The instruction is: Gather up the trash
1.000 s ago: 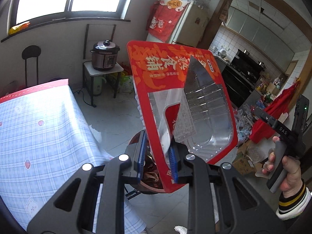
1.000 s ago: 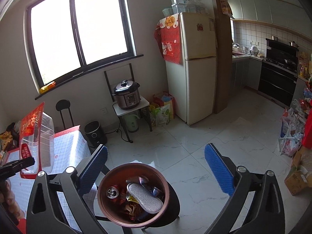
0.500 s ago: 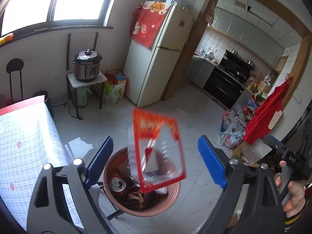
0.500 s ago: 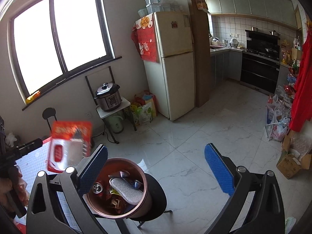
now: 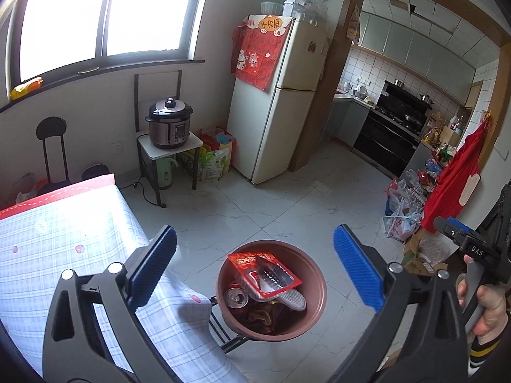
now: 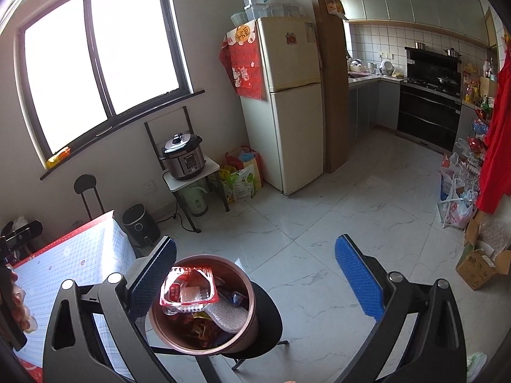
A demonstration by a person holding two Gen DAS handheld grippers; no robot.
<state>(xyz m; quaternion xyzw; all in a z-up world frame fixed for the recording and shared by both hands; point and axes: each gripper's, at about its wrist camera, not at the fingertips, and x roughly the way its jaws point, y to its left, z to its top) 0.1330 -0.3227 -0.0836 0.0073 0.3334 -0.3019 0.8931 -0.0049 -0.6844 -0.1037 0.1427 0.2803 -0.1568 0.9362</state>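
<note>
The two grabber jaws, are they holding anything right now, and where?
Nothing is held. The left gripper is opening, with nothing between its jaws; the right gripper is open and empty too. The red snack tray lies in the brown bin.

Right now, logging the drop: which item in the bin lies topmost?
The red snack tray, lying across the soda can and grey sponge.

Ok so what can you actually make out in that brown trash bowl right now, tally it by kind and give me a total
Red snack tray: 1
Drink can: 1
Grey scrubbing pad: 1
Total: 3 distinct things in the brown bowl. Below them lies a heap of crumpled wrappers, too jumbled to count.
</note>
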